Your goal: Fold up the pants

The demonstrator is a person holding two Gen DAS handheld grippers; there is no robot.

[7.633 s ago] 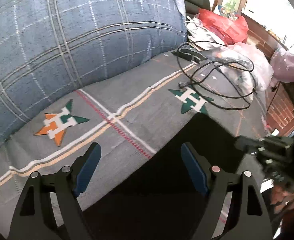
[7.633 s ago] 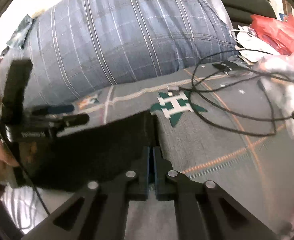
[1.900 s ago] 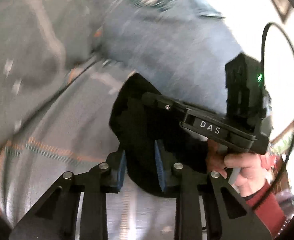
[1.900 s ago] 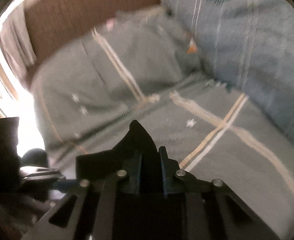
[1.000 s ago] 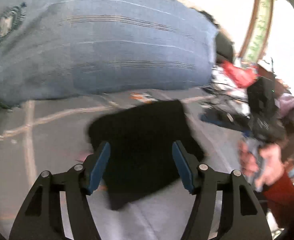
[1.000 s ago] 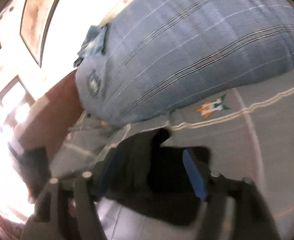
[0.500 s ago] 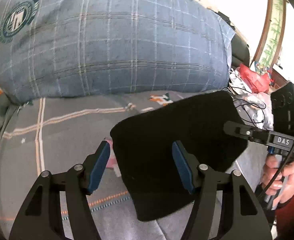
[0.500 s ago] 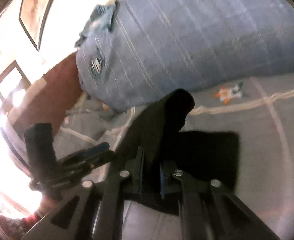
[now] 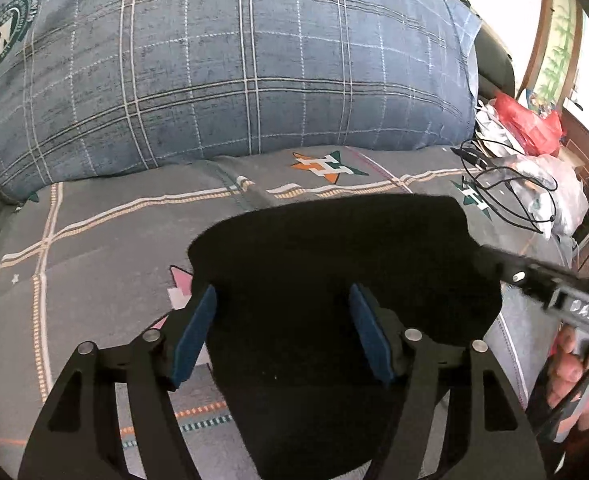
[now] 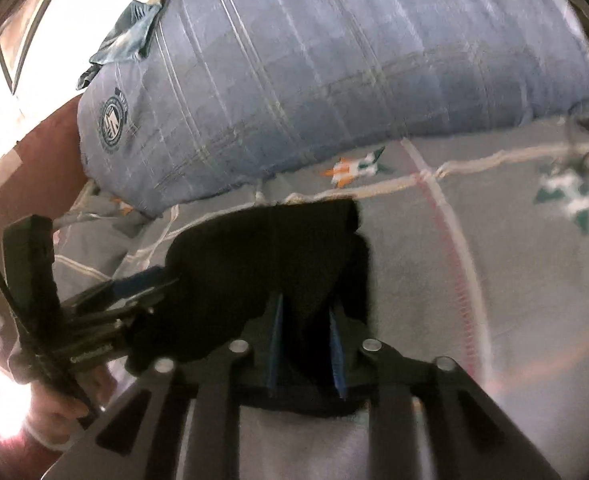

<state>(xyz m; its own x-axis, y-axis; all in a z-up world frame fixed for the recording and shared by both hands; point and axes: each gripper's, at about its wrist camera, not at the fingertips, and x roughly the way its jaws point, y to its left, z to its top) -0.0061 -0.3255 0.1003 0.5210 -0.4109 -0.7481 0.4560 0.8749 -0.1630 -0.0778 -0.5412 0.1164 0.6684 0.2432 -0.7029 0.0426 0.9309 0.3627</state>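
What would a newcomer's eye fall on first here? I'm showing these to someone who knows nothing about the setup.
First the black pants, a dark folded slab in the middle of the grey patterned bedspread. Behind them bulges a big blue plaid pillow, filling the top of both views. The left gripper stands open over the pants, and the right gripper has black cloth between its pads.

So the pants (image 9: pixel 334 280) lie on the bedsheet (image 9: pixel 94 248), right in front of the big pillow (image 9: pixel 234 64). Off to the right there's a cable (image 9: pixel 506 196), with a pile of bags (image 9: pixel 534 148) just behind it at the bed's edge.
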